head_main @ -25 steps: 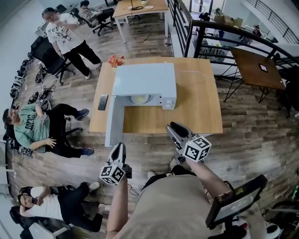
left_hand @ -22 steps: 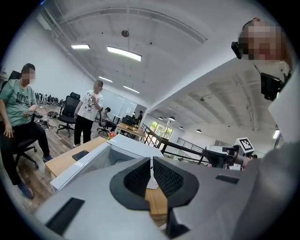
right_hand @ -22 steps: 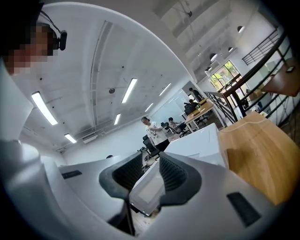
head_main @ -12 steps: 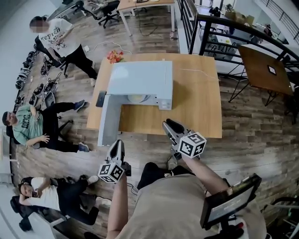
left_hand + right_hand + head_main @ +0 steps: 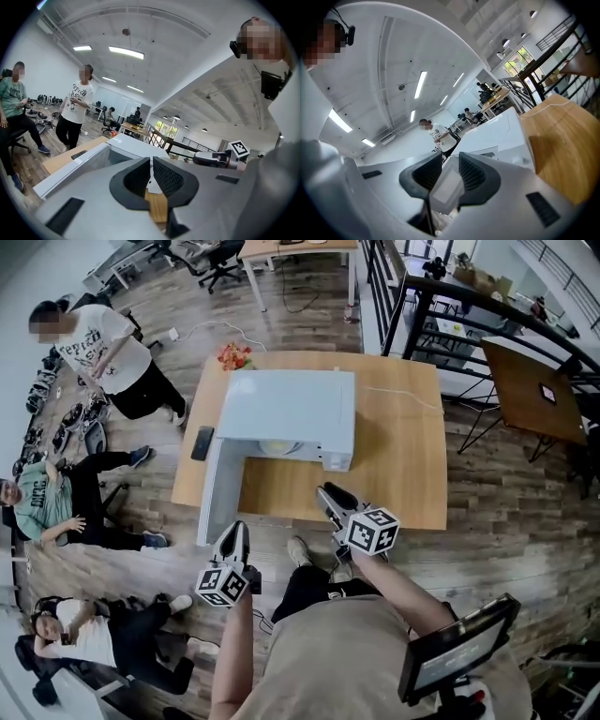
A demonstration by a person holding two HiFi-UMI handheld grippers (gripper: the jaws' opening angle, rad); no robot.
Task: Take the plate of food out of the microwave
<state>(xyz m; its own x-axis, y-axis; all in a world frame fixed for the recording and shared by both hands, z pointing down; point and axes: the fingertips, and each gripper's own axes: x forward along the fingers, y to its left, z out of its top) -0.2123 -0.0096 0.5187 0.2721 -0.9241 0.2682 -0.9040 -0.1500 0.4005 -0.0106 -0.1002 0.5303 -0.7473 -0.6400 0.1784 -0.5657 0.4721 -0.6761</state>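
A white microwave stands on a wooden table, its door swung open to the left. Inside the cavity a pale plate shows only partly. Both grippers hover at the table's near side, apart from the microwave. My left gripper is off the front edge, below the door, jaws together and empty. My right gripper sits over the front edge, jaws a little apart and empty. In the right gripper view the microwave lies ahead; the open door fills the left gripper view.
A dark phone and red flowers lie on the table left of the microwave. One person stands and others sit on the floor's left side. A black railing and a dark table are at the right.
The view has shifted, so the table and microwave sit a little lower in frame. My right gripper has edged up and left toward the microwave. The standing person has walked left.
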